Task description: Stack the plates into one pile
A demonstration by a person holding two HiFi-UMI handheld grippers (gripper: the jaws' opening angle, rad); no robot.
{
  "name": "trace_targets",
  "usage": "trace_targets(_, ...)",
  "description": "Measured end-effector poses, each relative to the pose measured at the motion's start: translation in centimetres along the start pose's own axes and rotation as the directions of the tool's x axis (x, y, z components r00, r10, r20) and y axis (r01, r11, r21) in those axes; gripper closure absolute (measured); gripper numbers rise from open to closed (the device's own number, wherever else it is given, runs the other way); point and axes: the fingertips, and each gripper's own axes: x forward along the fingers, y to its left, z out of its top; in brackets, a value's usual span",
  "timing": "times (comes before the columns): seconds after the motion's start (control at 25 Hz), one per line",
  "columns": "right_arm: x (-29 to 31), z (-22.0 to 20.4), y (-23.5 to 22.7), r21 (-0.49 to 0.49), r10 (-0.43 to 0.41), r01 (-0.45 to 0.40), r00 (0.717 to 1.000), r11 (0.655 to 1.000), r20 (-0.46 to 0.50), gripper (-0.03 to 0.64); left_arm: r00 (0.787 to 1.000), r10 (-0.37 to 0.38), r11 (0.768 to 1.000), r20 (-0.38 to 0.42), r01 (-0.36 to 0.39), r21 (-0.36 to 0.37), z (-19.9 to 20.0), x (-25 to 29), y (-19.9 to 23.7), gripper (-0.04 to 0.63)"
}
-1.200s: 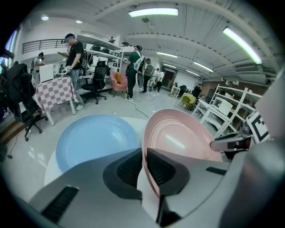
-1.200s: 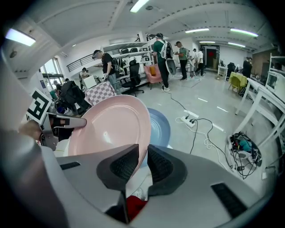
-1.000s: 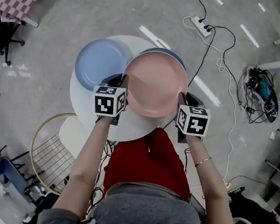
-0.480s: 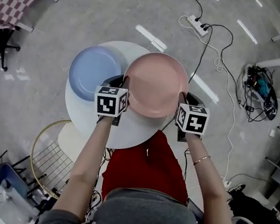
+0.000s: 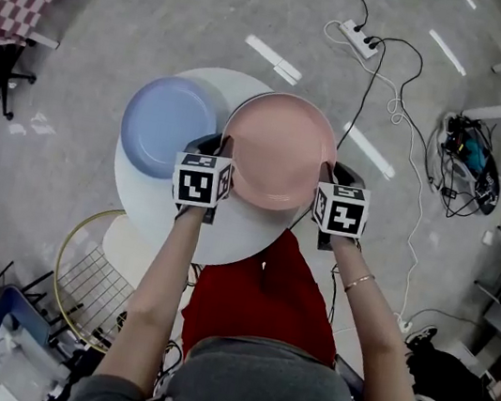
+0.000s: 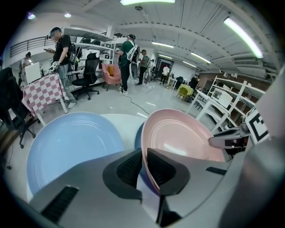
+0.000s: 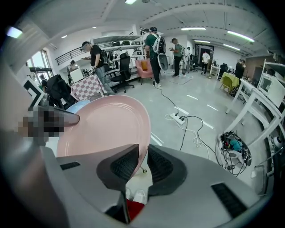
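Head view: the left claw point(image 5: 220, 148) is clenched on the near-left rim of the pink plate point(image 5: 278, 152), and the right claw point(image 5: 328, 173) is clenched on the opposite rim, so the plate spans the gap between them. Beneath them is the round white tabletop point(image 5: 236, 230). The blue plate point(image 5: 163, 123) lies flat on it, just outboard of the left claw and ahead of its marker cube.

Left gripper view: the left claw point(image 6: 143, 156) has its two pads set close on the pink plate's point(image 6: 178, 138) rim, which runs up between them. The plate stretches ahead and to the claw's right. The blue plate point(image 6: 71, 142) lies ahead to its left. A dark plate point(image 6: 137, 136) edge peeks out below the pink one, right beside the pads.

Right gripper view: the right claw point(image 7: 142, 153) grips the pink plate's point(image 7: 102, 129) rim between its pads. The plate spreads ahead and to the claw's left. Floor shows under the rim.
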Motion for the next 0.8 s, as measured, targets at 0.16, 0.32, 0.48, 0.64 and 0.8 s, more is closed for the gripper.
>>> trace_targets(0.16,0.6,0.1,0.0,-0.028,-0.011,0.011,1.000,1.000,-0.005,0.538,1.000,0.025,1.000,-0.013,-0.025,0.016,-0.3,0.5,0.3,0.541)
trace_targets(0.32,1.3,-0.1,0.1,-0.025,-0.017,0.017,1.000,1.000,-0.013,0.538,0.999,0.045,0.999,-0.020,-0.045,0.016,-0.7,0.8,0.6,0.541)
trace_targets(0.48,1.6,0.0,-0.1,-0.031,-0.029,0.028,0.999,0.999,-0.017,0.538,0.998,0.055,0.998,-0.014,-0.055,0.016,-0.6,1.0,0.6,0.543)
trace_targets(0.64,1.8,0.2,-0.1,-0.052,-0.049,0.049,0.999,0.997,0.003,0.538,0.997,0.071,0.997,-0.012,-0.071,0.010,-0.6,1.0,0.8,0.543)
trace_targets(0.8,1.7,0.8,-0.4,-0.043,-0.059,0.060,0.997,0.997,0.040,0.538,0.996,0.089,0.996,-0.008,-0.089,0.003,-0.5,1.1,0.8,0.543)
